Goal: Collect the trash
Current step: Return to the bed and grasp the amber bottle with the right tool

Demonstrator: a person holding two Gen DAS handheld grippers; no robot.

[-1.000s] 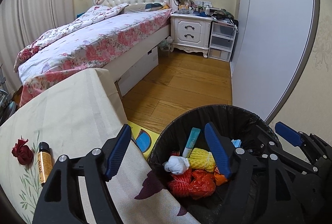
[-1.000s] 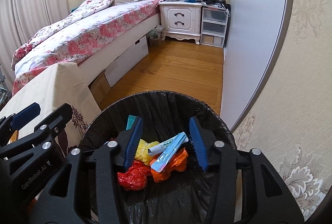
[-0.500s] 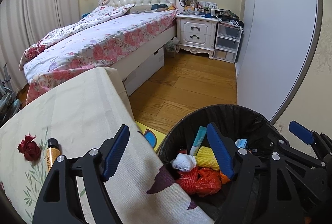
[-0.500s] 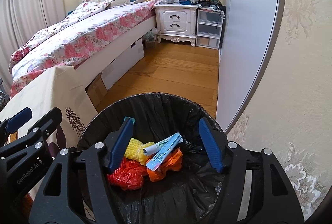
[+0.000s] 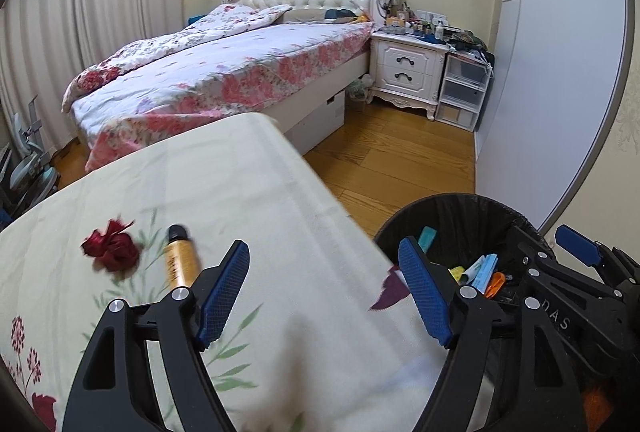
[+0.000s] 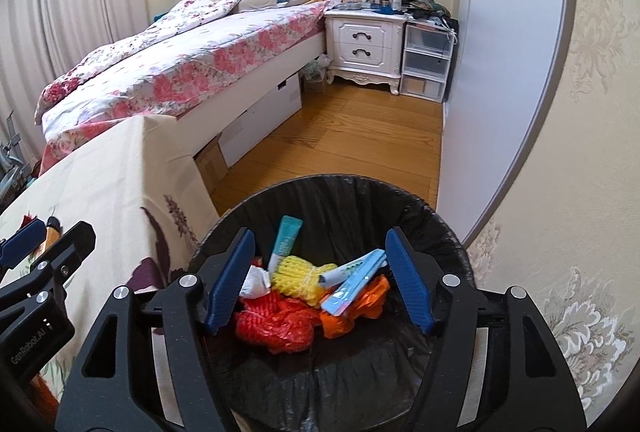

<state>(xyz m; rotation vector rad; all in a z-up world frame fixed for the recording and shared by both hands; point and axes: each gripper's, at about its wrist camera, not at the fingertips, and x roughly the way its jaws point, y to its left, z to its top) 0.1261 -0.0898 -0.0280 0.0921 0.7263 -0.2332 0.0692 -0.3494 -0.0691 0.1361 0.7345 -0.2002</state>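
while right tongs (image 6: pixel 320 278) gape over the bin (image 6: pixel 452 232), left tongs (image 5: pixel 326 290) gape above the tablecloth edge (image 5: pixel 340 216).

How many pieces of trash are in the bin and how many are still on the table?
In the black bin: 6
(teal tube, yellow net, white wad, red bag, orange bag, blue-white wrapper)
On the table: 2
(red wad, amber bottle)
Total: 8
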